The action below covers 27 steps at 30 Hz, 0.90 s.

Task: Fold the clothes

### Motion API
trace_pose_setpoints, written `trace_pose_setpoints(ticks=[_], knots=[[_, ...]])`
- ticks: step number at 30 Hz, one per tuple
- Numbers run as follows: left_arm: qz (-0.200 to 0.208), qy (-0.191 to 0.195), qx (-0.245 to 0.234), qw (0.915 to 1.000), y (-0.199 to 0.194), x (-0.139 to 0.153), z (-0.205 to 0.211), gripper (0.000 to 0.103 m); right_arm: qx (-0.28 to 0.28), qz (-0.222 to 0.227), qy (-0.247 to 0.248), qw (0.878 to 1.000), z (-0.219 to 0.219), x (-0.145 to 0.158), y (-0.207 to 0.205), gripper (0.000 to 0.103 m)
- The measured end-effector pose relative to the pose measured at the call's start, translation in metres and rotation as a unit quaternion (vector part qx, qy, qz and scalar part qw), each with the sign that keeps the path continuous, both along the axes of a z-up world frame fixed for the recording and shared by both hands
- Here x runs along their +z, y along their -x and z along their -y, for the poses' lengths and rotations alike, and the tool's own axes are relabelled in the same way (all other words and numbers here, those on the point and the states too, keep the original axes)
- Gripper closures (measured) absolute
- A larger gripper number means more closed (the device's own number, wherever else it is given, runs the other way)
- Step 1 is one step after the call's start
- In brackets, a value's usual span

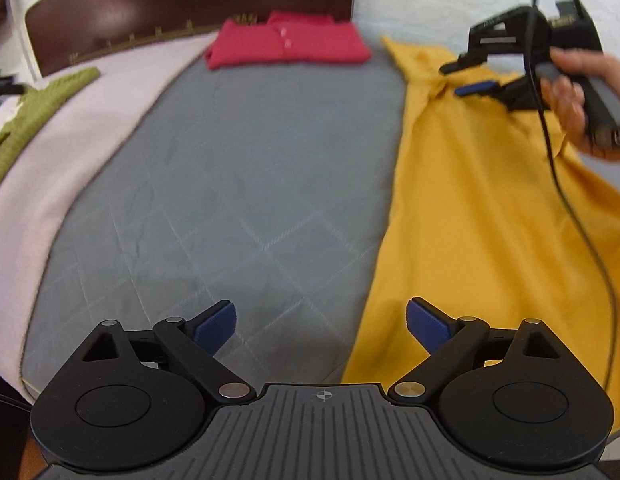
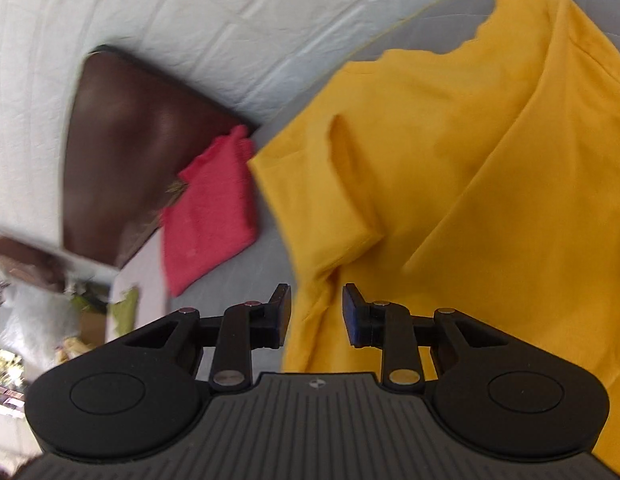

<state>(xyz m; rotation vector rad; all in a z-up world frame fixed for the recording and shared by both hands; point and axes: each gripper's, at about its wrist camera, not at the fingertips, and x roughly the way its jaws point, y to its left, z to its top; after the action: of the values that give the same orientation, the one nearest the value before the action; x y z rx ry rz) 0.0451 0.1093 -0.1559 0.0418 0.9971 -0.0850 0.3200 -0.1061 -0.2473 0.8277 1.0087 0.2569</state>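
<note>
A yellow shirt (image 1: 469, 208) lies spread on the right side of the grey quilt (image 1: 230, 184); its sleeve and collar area fill the right wrist view (image 2: 449, 152). A hand holds my right gripper (image 1: 453, 80) over the shirt's far end. Its jaws stand narrowly apart (image 2: 315, 312); yellow cloth shows in the gap, and the pads do not press on it. My left gripper (image 1: 321, 326) hangs wide open over the quilt at the shirt's near left edge, holding nothing. A folded red polo shirt (image 1: 286, 44) rests at the far end of the bed (image 2: 210, 208).
A green knit garment (image 1: 34, 112) lies on a pink blanket (image 1: 82, 120) at the left. A dark brown headboard (image 1: 182, 0) stands behind the red shirt. A black cable (image 1: 569, 208) trails from the right gripper across the yellow shirt.
</note>
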Motion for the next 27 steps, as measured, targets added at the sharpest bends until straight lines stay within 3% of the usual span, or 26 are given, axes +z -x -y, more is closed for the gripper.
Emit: trace_pose_setpoints(ticks=[2, 3, 6, 8, 9, 10, 13, 15, 16, 17, 18, 20, 22, 23, 24, 26, 27], knots=[[-0.016, -0.004, -0.002, 0.9999, -0.004, -0.009, 0.001, 0.005, -0.022, -0.011, 0.003, 1.000, 0.002, -0.010, -0.007, 0.070], [-0.015, -0.005, -0.004, 0.9999, -0.005, -0.011, 0.002, 0.000, -0.030, -0.013, -0.005, 0.999, 0.002, -0.016, -0.010, 0.070], [-0.004, -0.008, -0.009, 0.9999, -0.008, -0.016, 0.005, 0.000, -0.052, 0.004, -0.026, 0.998, 0.005, -0.025, -0.017, 0.070], [0.003, -0.008, -0.010, 0.9999, -0.010, -0.016, 0.006, 0.000, -0.057, 0.019, -0.025, 0.998, 0.003, -0.025, -0.021, 0.076], [0.008, -0.008, -0.011, 0.9999, -0.011, -0.016, 0.007, 0.003, -0.057, 0.030, -0.024, 0.998, 0.002, -0.023, -0.022, 0.087], [0.013, -0.008, -0.014, 0.9998, -0.012, -0.016, 0.008, 0.008, -0.053, 0.042, -0.023, 0.997, 0.000, -0.020, -0.022, 0.092], [0.022, -0.004, -0.023, 0.9995, -0.017, -0.012, 0.011, 0.033, -0.031, 0.073, 0.003, 0.997, -0.014, -0.006, -0.024, 0.095], [0.022, 0.004, -0.032, 0.9992, -0.020, -0.008, 0.015, 0.063, -0.012, 0.092, 0.026, 0.995, -0.025, 0.008, -0.025, 0.095], [0.019, 0.013, -0.037, 0.9990, -0.022, -0.007, 0.017, 0.070, -0.003, 0.099, 0.032, 0.995, -0.030, 0.015, -0.025, 0.095], [0.015, 0.026, -0.042, 0.9987, -0.023, -0.006, 0.017, 0.090, 0.004, 0.106, 0.034, 0.994, -0.036, 0.021, -0.027, 0.095], [0.011, 0.038, -0.046, 0.9982, -0.024, -0.005, 0.017, 0.098, 0.012, 0.113, 0.036, 0.993, -0.042, 0.028, -0.028, 0.095], [0.023, 0.053, -0.053, 0.9969, -0.018, 0.000, 0.015, 0.103, 0.025, 0.126, 0.039, 0.991, -0.053, 0.037, -0.029, 0.095], [0.040, 0.072, -0.064, 0.9945, -0.008, 0.008, 0.011, 0.102, 0.037, 0.135, 0.041, 0.989, -0.065, 0.043, -0.030, 0.095], [0.049, 0.085, -0.069, 0.9928, -0.003, 0.011, 0.006, 0.081, 0.043, 0.140, 0.042, 0.988, -0.069, 0.046, -0.028, 0.095], [0.052, 0.094, -0.074, 0.9915, -0.001, 0.012, 0.002, 0.068, 0.047, 0.142, 0.044, 0.988, -0.071, 0.047, -0.027, 0.095], [0.045, 0.080, -0.082, 0.9924, -0.002, 0.009, -0.003, 0.056, 0.049, 0.142, 0.045, 0.988, -0.073, 0.046, -0.027, 0.095], [0.040, 0.074, -0.086, 0.9927, -0.003, 0.007, -0.005, 0.057, 0.046, 0.140, 0.044, 0.988, -0.074, 0.044, -0.027, 0.095]])
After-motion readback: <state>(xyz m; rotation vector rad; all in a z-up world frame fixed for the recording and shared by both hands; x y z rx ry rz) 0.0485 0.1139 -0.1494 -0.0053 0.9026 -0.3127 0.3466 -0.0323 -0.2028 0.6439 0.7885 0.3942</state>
